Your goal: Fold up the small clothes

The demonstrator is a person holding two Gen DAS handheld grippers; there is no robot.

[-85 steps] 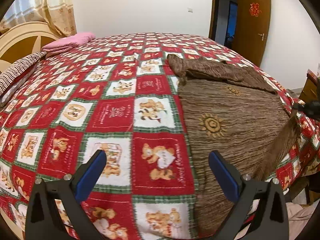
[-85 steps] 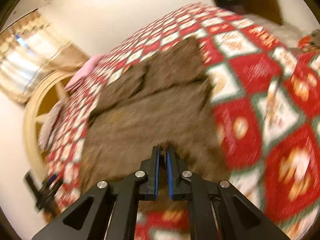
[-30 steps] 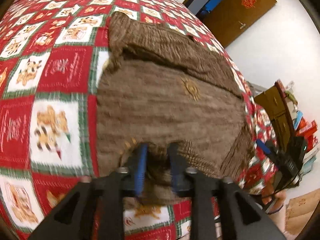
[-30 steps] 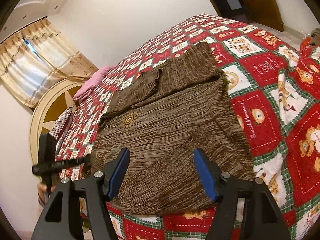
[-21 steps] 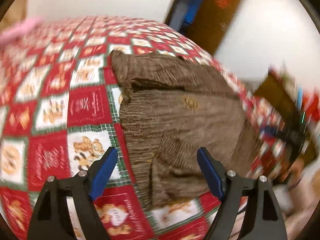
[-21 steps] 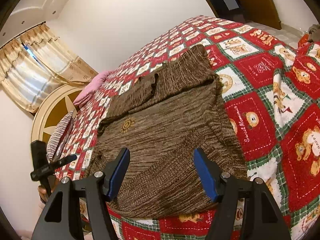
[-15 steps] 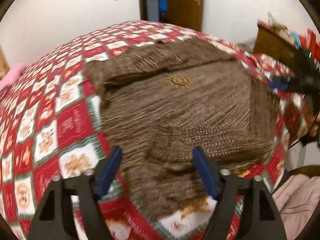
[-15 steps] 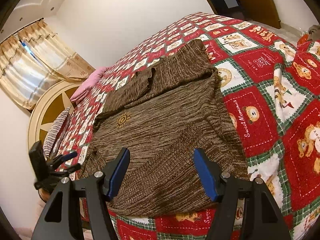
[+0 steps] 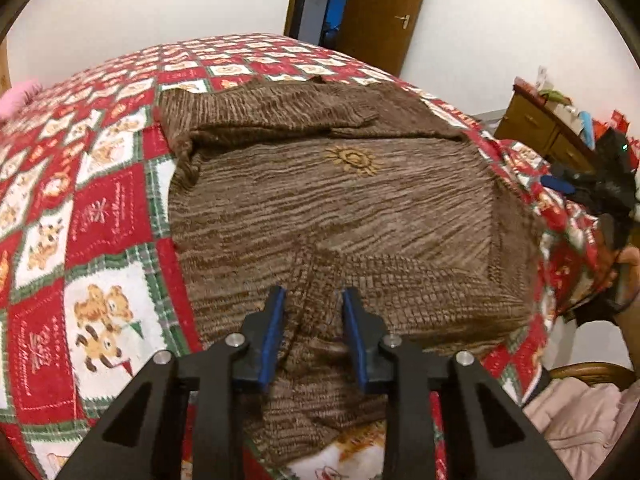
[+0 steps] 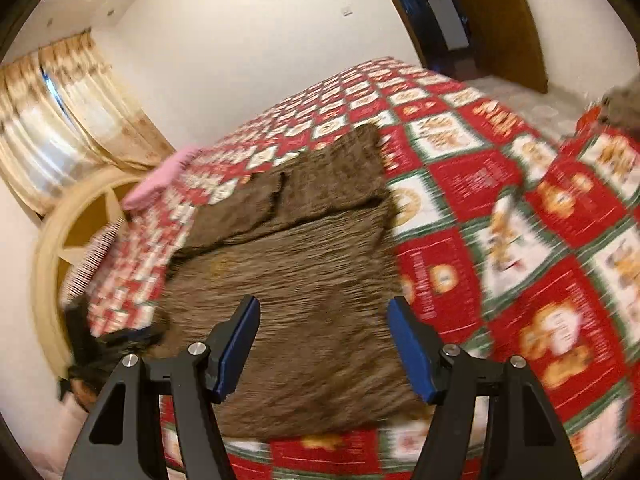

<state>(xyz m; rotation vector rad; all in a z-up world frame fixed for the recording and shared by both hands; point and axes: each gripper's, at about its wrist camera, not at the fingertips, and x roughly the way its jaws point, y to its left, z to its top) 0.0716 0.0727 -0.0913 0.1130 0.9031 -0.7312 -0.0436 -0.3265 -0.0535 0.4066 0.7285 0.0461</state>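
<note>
A red-and-white checked bedspread [image 9: 100,216] fills the frame. A brown door [image 9: 384,12] stands at top centre, a wooden cabinet [image 9: 536,128] at right. Curtains [image 10: 60,120] hang upper left, a pink pillow [image 10: 160,180] below.

left hand-held gripper [image 9: 312,304]: angled downward, jaws closing, brown knit fabric between the blue pads, pads not yet pressing | right hand-held gripper [image 10: 323,316]: angled downward, jaws wide apart, nothing between them | hand [image 9: 628,268]: grips the right one's handle
</note>
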